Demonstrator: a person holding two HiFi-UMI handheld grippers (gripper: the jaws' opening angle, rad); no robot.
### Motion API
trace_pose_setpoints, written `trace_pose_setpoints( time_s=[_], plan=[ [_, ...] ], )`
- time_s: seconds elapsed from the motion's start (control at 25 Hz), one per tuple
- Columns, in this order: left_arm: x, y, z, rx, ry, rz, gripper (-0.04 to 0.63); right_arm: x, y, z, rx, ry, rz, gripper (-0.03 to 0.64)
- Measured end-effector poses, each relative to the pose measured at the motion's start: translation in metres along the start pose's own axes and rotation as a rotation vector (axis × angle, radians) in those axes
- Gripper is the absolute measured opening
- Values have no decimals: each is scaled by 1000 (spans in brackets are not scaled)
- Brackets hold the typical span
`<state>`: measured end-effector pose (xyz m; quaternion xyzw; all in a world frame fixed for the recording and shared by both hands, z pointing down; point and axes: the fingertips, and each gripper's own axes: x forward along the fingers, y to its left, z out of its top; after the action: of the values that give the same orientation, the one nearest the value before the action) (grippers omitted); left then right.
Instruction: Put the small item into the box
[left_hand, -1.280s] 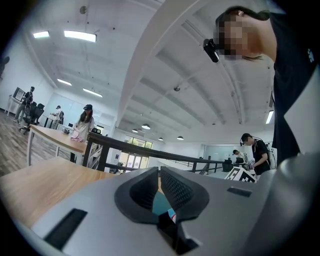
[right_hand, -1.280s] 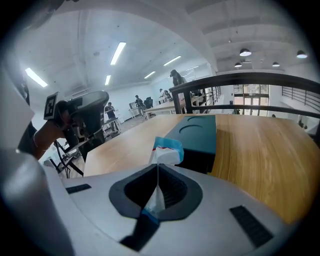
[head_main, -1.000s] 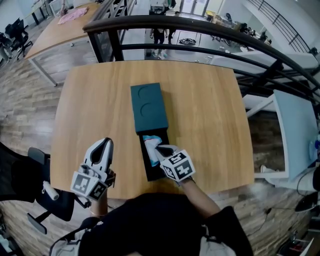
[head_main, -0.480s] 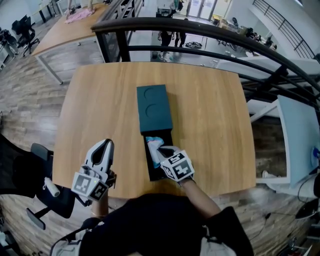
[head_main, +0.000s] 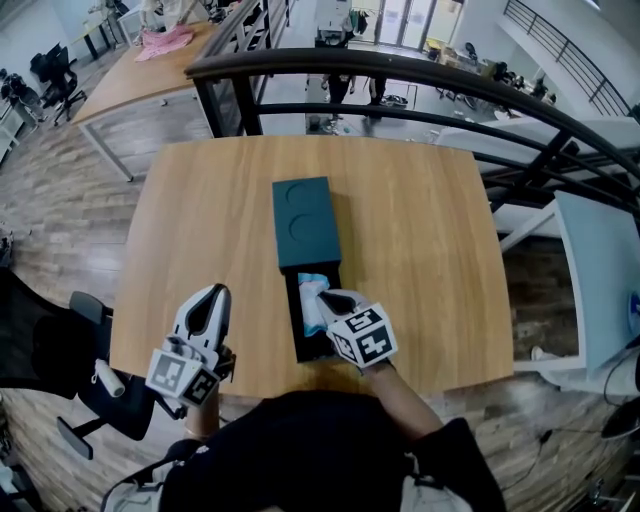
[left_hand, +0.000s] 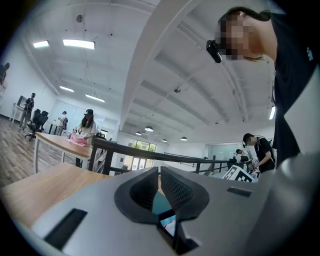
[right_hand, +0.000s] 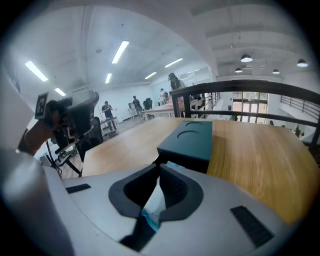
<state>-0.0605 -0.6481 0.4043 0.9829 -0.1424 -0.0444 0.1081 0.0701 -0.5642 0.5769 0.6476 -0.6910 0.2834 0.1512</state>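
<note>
Wooden table (head_main: 430, 250) bears a dark box (head_main: 305, 225). At its open near end, the right gripper (head_main: 322, 296) pinches a small blue-white packet (head_main: 309, 314). The left gripper (head_main: 209, 300) hangs by the near edge, jaws pressed together on nothing.

Left hand-held gripper (left_hand: 159, 171), jaws together

No legible words or numbers, only coded square markers on left claw (head_main: 207, 298), right claw (head_main: 322, 296)
</note>
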Motion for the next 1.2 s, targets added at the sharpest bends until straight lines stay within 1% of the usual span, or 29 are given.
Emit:
trace_pose_setpoints(
  time_s=[0.08,0.2,0.32,0.48,0.6,0.76,1.0,1.12,1.2],
  plan=[
    [-1,-9,5,-8,-17,-6,25,-17,-1,17,5,-68,-2,26],
    [-5,-15,2,4,-2,6,25,-43,-2,43,2,-171,-3,25],
    [-7,-24,3,-2,-7,10,25,-71,-2,69,-7,-272,-3,25],
    [-5,-43,0,2,11,15,25,-108,-1,88,-20,-359,11,25],
    [-2,-56,-6,34,43,16,25,-128,-1,91,-36,-380,25,25],
    [2,-73,-7,43,47,9,25,-144,0,85,-58,-382,62,25],
    [7,-100,-11,35,38,0,25,-168,-5,76,-65,-388,68,25],
    [14,-119,-7,13,8,-21,25,-178,-9,73,-76,-401,87,25],
    [14,-125,-8,26,11,-10,25,-187,-9,72,-78,-409,100,25]
  ],
)
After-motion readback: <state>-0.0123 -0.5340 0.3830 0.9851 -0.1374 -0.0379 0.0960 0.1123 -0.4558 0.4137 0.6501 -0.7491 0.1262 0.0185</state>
